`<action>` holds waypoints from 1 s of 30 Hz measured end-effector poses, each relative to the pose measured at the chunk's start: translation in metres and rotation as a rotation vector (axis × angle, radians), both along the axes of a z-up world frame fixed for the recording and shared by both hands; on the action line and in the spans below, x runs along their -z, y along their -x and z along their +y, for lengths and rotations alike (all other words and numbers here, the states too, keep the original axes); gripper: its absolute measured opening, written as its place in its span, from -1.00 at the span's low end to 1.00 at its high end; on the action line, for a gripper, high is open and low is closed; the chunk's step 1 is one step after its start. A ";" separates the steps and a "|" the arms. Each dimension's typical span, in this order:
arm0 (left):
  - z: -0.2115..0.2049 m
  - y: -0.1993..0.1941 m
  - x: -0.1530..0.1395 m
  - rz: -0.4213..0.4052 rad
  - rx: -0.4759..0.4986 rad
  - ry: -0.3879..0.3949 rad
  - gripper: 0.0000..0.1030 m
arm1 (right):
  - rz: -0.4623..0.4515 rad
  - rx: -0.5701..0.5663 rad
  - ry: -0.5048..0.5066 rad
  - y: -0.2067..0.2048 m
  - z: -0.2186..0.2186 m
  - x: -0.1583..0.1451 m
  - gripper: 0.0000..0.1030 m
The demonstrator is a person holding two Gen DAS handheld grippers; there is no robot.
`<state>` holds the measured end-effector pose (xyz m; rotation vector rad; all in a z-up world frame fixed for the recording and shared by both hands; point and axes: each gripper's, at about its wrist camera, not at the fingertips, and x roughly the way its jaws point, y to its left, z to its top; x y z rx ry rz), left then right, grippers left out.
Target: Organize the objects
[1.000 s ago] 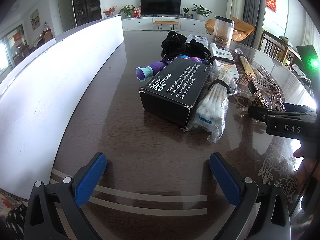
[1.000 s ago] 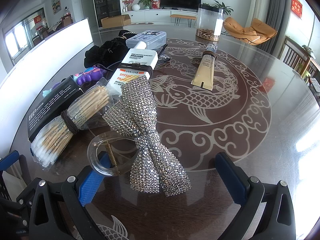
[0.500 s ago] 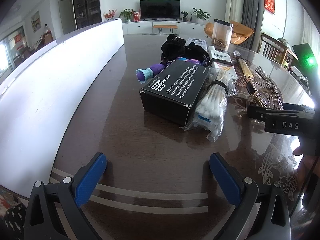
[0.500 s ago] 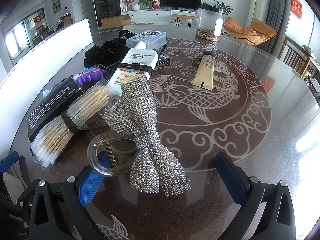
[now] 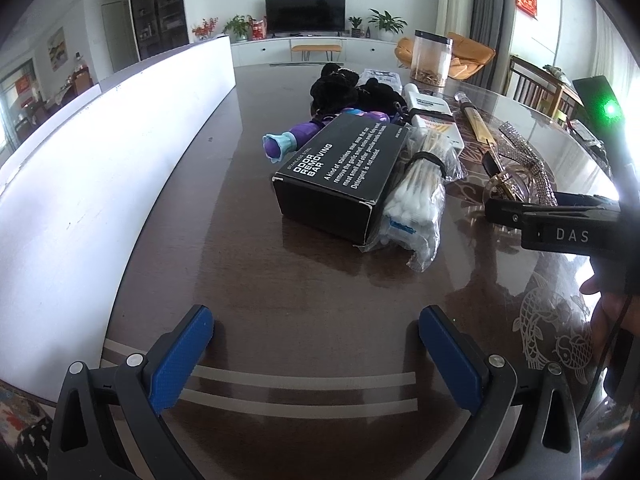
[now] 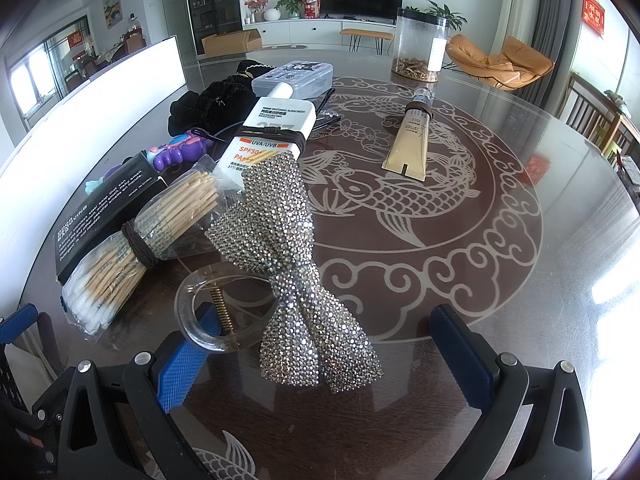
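Note:
A rhinestone bow hair clip with a clear claw lies right in front of my right gripper, which is open around its near end. It also shows in the left wrist view. Left of it lie a cotton swab pack, a black box, a purple toy and a sunscreen bottle. My left gripper is open and empty over bare table, short of the black box.
A beige tube, a clear jar, a grey case and a black pouch lie farther back on the glass-topped table. A long white panel runs along the left edge.
The left wrist view has tilted slightly. The right gripper and the objects have not moved.

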<state>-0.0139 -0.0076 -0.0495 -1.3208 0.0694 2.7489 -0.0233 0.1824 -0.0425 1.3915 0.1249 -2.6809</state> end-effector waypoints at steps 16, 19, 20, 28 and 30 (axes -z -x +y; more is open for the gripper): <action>0.000 0.000 0.000 -0.001 0.000 0.000 1.00 | 0.000 0.001 0.000 0.000 0.000 0.000 1.00; 0.000 0.000 0.000 -0.001 -0.001 -0.001 1.00 | 0.000 0.001 0.000 -0.001 0.000 0.000 1.00; 0.000 0.000 0.000 -0.001 -0.001 -0.001 1.00 | 0.000 0.001 0.000 -0.001 0.000 0.000 1.00; -0.002 -0.001 -0.001 -0.013 -0.010 -0.002 1.00 | 0.001 0.001 0.000 -0.001 0.000 0.000 1.00; -0.006 -0.001 -0.002 -0.022 -0.025 -0.024 1.00 | 0.001 0.001 0.000 -0.001 0.000 0.000 1.00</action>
